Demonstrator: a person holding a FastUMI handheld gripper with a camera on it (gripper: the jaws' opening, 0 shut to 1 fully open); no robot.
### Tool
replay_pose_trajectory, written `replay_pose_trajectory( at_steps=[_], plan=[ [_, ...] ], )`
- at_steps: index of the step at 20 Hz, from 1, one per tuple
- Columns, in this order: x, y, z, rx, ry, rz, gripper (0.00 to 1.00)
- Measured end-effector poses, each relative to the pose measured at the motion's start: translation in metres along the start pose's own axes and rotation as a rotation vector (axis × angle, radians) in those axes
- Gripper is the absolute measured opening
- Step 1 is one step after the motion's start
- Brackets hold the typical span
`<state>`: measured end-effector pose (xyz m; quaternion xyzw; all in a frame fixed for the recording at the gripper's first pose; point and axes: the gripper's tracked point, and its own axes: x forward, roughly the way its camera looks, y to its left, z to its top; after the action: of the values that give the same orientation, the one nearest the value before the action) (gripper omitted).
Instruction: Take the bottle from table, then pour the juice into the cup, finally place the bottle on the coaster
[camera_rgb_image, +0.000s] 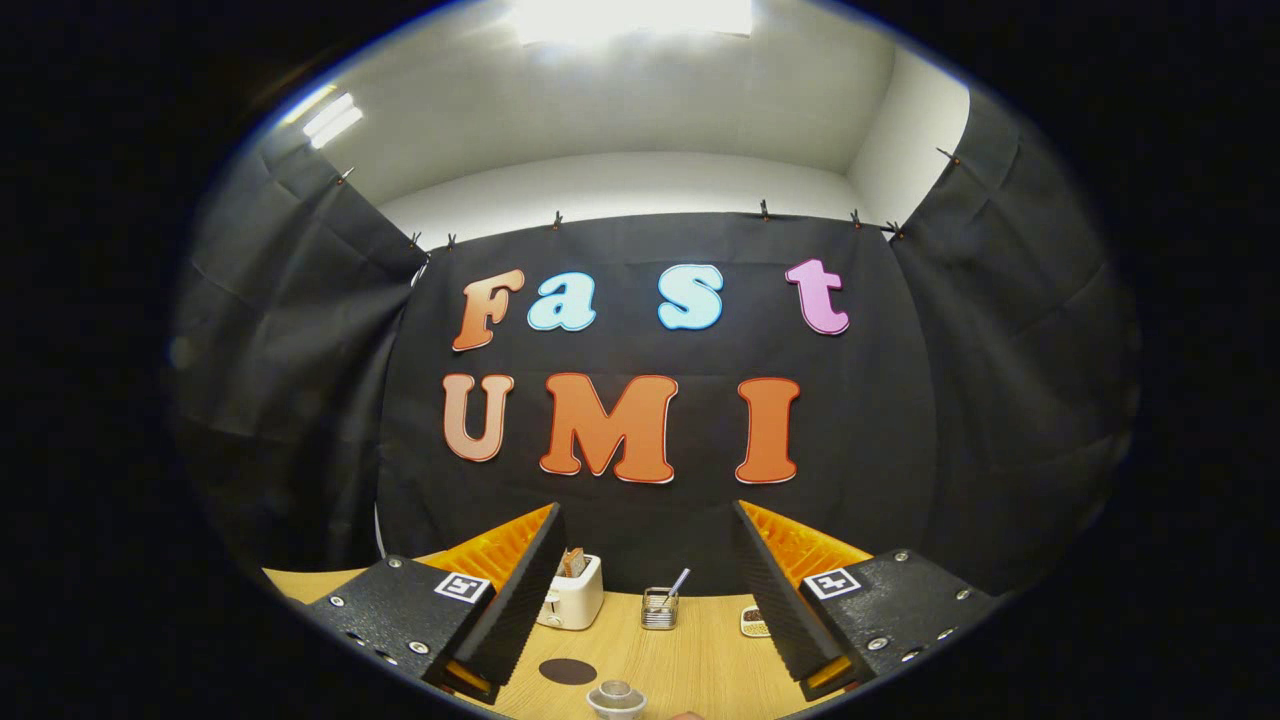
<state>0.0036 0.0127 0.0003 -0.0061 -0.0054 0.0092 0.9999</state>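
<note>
Black ribbed pads line the two fingers of the gripper (640, 600), which stand spread wide apart with nothing between them, touching nothing, raised above a pale wood-grain table (690, 660). Down between the fingers, at the table's near edge, sits a clear cup (615, 699), and just beyond it to the left a dark round coaster (567, 671) lies flat. Farther back, near the far edge, a white toaster (574, 592) stands beside the left finger, with a small wire holder (659, 607) carrying a utensil at centre. Black cloth walls the booth under a white ceiling with a bright light.
</note>
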Motion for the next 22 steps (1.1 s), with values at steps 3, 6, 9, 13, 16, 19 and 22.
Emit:
replay_pose_trajectory(
  at_steps=[3,6,9,13,16,19,22],
  plan=[
    [-0.002,0.006,-0.005,0.009,0.007,0.018,0.98],
    [-0.004,0.007,-0.009,0.000,0.004,0.028,0.98],
    [-0.006,0.016,-0.011,0.003,-0.019,0.056,0.98],
    [-0.007,0.022,-0.025,-0.016,-0.007,0.070,0.98],
    [-0.009,0.023,-0.041,-0.021,0.012,0.071,0.98],
    [-0.010,0.025,-0.061,-0.002,0.034,0.081,0.98],
    [-0.015,0.027,-0.084,0.020,0.054,0.100,0.98]
  ],
)
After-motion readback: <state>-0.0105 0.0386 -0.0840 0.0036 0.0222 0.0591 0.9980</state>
